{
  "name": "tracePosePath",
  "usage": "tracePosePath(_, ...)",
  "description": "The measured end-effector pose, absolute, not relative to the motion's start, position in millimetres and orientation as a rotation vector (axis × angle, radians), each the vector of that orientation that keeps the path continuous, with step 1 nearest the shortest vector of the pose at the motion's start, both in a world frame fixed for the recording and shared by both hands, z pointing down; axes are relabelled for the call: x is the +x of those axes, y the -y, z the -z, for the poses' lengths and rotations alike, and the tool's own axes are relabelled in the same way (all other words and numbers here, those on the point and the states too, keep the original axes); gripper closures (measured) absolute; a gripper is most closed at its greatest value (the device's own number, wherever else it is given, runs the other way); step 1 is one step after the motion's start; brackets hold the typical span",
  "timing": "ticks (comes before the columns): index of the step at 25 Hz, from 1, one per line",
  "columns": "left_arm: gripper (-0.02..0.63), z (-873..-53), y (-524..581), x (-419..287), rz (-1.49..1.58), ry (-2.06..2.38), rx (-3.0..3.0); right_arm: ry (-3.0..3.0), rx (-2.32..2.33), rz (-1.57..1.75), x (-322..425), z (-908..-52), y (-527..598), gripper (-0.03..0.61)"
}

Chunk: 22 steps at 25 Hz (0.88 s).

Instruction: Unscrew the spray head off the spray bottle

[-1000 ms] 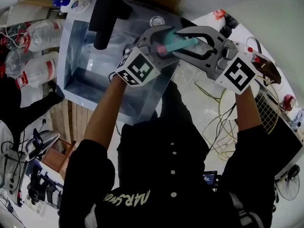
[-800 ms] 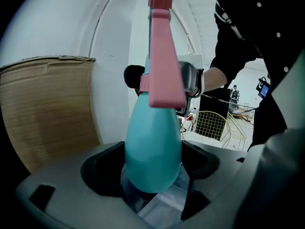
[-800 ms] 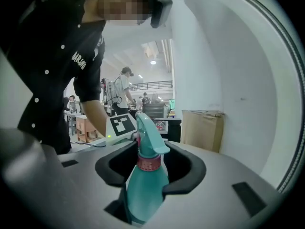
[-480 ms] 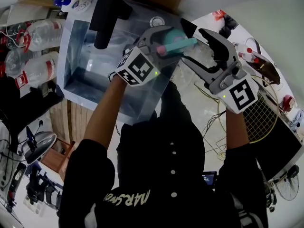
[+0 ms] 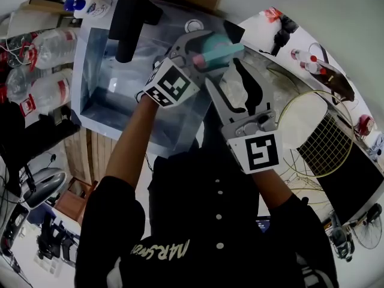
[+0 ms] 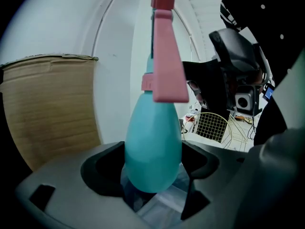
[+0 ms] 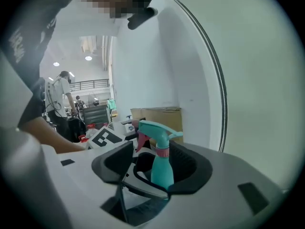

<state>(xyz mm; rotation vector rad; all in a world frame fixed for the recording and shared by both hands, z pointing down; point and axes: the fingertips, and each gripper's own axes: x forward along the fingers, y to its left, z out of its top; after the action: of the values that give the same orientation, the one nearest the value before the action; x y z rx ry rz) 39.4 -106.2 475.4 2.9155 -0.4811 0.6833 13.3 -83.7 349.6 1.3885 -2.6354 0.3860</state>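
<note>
A teal spray bottle (image 5: 217, 48) with a teal head, pink trigger (image 6: 164, 56) and pink collar (image 7: 163, 152) is held up over the sink. My left gripper (image 5: 201, 51) is shut on its rounded body (image 6: 152, 142), with the black pads pressed to both sides. My right gripper (image 5: 226, 77) has its marker cube near my chest and points up at the bottle from just below. Its jaws are closing, and no pad touches the bottle (image 7: 162, 168), which shows a little beyond them.
A steel sink (image 5: 96, 71) with a black tap (image 5: 129, 23) lies under the grippers. Clear plastic bottles (image 5: 48, 41) lie at the left. A gold wire basket (image 5: 318, 131) and cables sit at the right. A cardboard box (image 6: 47, 104) stands behind.
My right gripper has come off the spray head, opened, and swung down and back toward my body. The left gripper has kept hold of the bottle in nearly the same place.
</note>
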Motion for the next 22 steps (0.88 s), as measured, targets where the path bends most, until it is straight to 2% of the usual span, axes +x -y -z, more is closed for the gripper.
tracePosePath(15, 0.230, -476.0, 106.6, 39.8, -0.704, 0.492, 2.906, 2.556, 1.348, -0.372, -2.2, -362.4, 95.7, 0.239)
tracePosePath(22, 0.230, -475.8, 107.0, 38.9, -0.707, 0.492, 2.906, 2.598, 1.275, -0.303, -8.4, -363.4, 104.6, 0.230)
